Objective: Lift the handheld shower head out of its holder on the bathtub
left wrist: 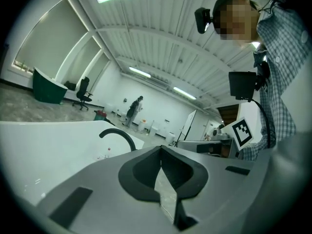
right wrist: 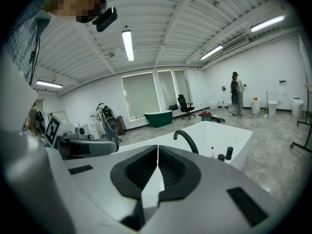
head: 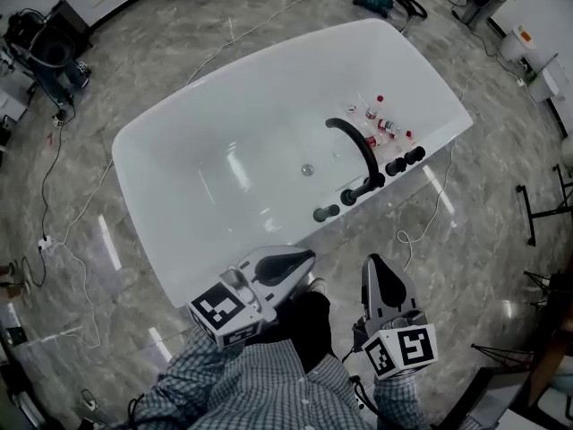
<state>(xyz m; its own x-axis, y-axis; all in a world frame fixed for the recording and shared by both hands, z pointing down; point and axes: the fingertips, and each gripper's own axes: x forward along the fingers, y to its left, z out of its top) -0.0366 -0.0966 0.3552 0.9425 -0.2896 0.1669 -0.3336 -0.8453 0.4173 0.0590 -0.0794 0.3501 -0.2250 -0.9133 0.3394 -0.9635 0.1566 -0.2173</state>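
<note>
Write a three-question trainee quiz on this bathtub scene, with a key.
1. True or false: the left hand-held gripper is holding a sponge.
2. The curved spout on the bathtub is: A black, B white, C green.
3. Fill in: the right hand-held gripper has its jaws ___.
Key: 1 false; 2 A; 3 together.
</note>
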